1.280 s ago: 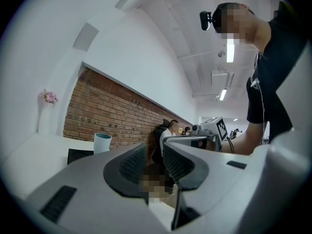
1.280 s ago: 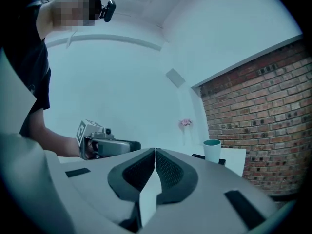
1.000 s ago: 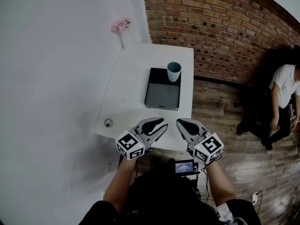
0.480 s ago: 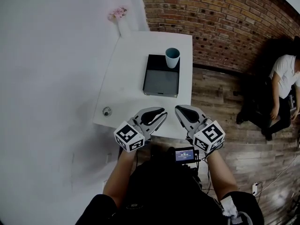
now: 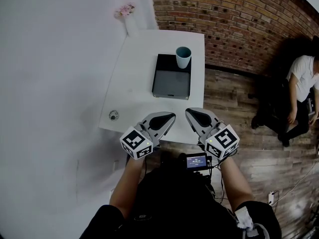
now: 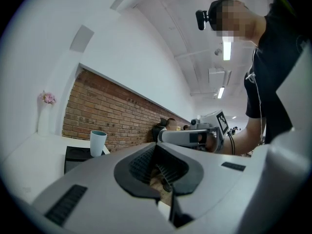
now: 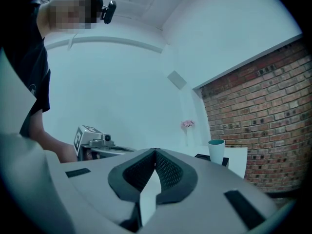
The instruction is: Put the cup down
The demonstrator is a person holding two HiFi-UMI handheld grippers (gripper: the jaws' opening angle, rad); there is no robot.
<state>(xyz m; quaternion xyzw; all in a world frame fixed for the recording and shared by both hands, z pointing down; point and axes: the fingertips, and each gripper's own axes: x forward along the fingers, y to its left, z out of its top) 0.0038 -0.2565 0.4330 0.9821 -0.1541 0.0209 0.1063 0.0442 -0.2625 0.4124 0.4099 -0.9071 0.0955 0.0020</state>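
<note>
On the white tabletop (image 5: 138,73) a dark tray (image 5: 171,81) lies toward the far right edge, and the pale blue cup (image 5: 183,57) stands upright on the tray's far right corner, its mouth open upward. Nothing touches the cup; both grippers are well apart from it, over the near edge of the tabletop. The left gripper (image 5: 169,118) has its jaws together with nothing between them, only wooden floor (image 5: 239,113) showing through the slit below the tips. The right gripper (image 5: 193,116) is likewise closed and empty. The two sit side by side, tips angled toward each other, not touching. A small round object (image 5: 114,115) rests near the tabletop's near left corner. At the far left corner stands a white vase (image 5: 130,26) with pink flowers. A brick wall (image 5: 224,14) runs behind the tabletop, and a person (image 5: 301,91) in a white top sits on the floor off to the right
</note>
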